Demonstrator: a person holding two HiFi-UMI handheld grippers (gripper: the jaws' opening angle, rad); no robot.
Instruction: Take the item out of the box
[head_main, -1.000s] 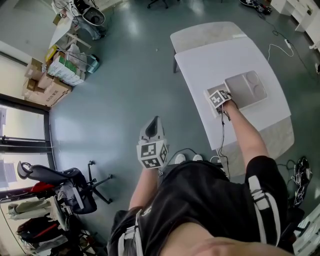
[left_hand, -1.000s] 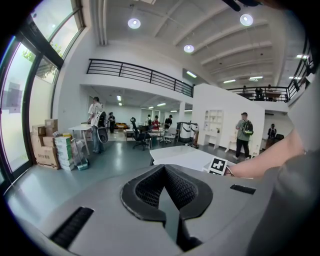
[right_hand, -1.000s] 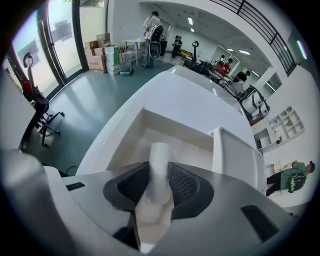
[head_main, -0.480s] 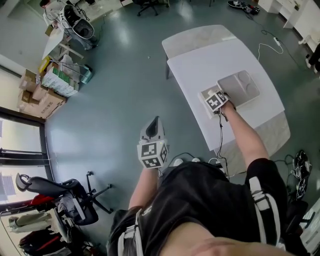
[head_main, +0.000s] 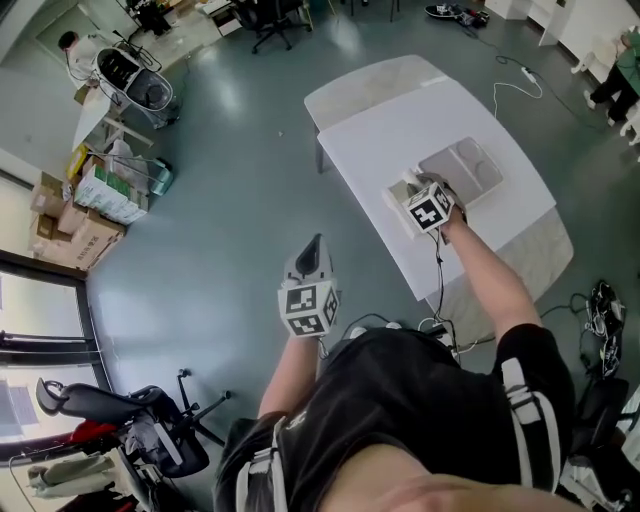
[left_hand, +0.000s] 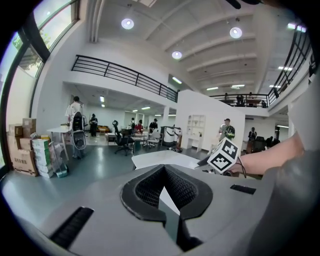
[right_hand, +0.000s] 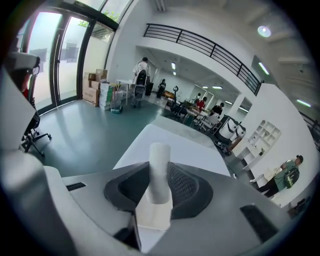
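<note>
On the right side of the scene, the white table (head_main: 370, 150) is carrying the grey box (head_main: 490, 175), which is lying toward its right side. Just at the near left of the box, the right gripper (head_main: 415, 192) is hanging above the table top. Its jaws have just been closing on the white item (right_hand: 160, 170), a round post on a wider base. The item is standing between the pads, already out of the box. The left gripper (head_main: 312, 245) is waiting well apart on the left, over the floor, with its jaws a little apart, as it seems, and nothing between them.

By my judgement the biggest danger is coming from the table edge. If the item is slipping out now, it is dropping on the table and perhaps rolling over the near left edge to the floor.

The box is the next worry. It is looking light, so a low swing of the right gripper is likely pushing it aside.

The grip itself is the smallest point. The pads are pinching only the low base while the post is sticking out ahead, so a quick turn of the wrist is risking to tilt the item loose.
</note>
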